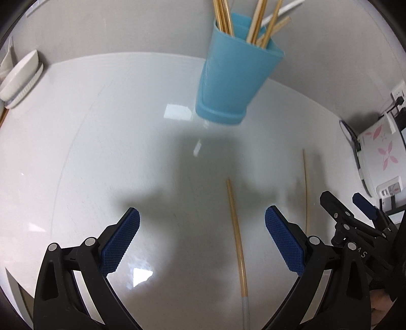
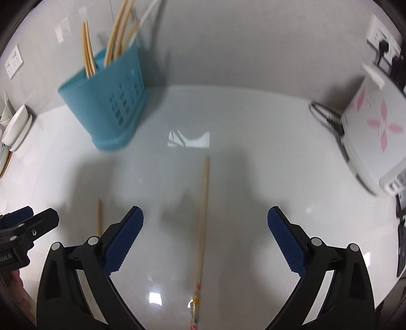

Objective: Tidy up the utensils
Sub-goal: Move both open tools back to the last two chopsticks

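Observation:
A blue utensil holder (image 1: 229, 81) with several bamboo chopsticks (image 1: 223, 15) in it stands at the back of the white counter; it also shows in the right wrist view (image 2: 109, 101). Two loose chopsticks lie on the counter. One chopstick (image 1: 237, 236) lies between the fingers of my open, empty left gripper (image 1: 202, 243). The other chopstick (image 2: 201, 223) lies between the fingers of my open, empty right gripper (image 2: 205, 241); it shows in the left wrist view (image 1: 307, 193) too. The right gripper (image 1: 355, 215) appears at the left view's right edge.
A white dish stack (image 1: 20, 76) stands at the far left by the wall. A white appliance with pink flowers (image 2: 375, 121) and its cable (image 2: 327, 119) sit at the right. Wall sockets (image 2: 14, 63) are behind the holder.

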A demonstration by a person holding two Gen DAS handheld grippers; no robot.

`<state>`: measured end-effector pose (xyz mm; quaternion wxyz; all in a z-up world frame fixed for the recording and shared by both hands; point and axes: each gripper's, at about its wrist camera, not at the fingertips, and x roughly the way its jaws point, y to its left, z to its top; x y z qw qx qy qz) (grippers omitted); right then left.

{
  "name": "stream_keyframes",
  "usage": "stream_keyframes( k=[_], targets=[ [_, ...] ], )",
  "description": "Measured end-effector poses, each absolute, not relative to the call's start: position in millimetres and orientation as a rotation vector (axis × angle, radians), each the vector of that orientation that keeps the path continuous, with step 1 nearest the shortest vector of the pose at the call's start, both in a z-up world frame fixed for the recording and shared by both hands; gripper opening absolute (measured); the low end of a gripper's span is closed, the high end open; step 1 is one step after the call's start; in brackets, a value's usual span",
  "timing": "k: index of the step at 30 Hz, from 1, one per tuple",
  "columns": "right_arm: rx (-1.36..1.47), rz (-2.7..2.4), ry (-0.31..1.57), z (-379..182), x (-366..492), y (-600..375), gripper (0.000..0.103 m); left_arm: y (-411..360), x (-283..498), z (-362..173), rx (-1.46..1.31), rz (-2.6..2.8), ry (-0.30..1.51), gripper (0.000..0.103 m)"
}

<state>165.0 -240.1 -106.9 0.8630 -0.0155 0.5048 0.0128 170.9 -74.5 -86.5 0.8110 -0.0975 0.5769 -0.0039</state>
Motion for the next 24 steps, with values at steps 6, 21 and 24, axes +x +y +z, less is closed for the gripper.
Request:
stream_keyframes(
  k=[6,21,24],
  targets=[
    [-0.043,0.013,1.129,-123.8,148.5,-247.9,0.094,-89.5,155.4,-109.7,-0.221,-0.007,1.309,0.097],
    [-0.063,0.035,1.252,-138.9,144.3,-250.2,0.072,-119.9,124.6,-146.7,-0.142,0.053,1.424,0.096],
    [-0.057,0.038,1.281,-140.3,149.6,-248.6,0.068,-124.0,123.5,-149.5,-0.120,0.079,1.427,0.094]
  ],
)
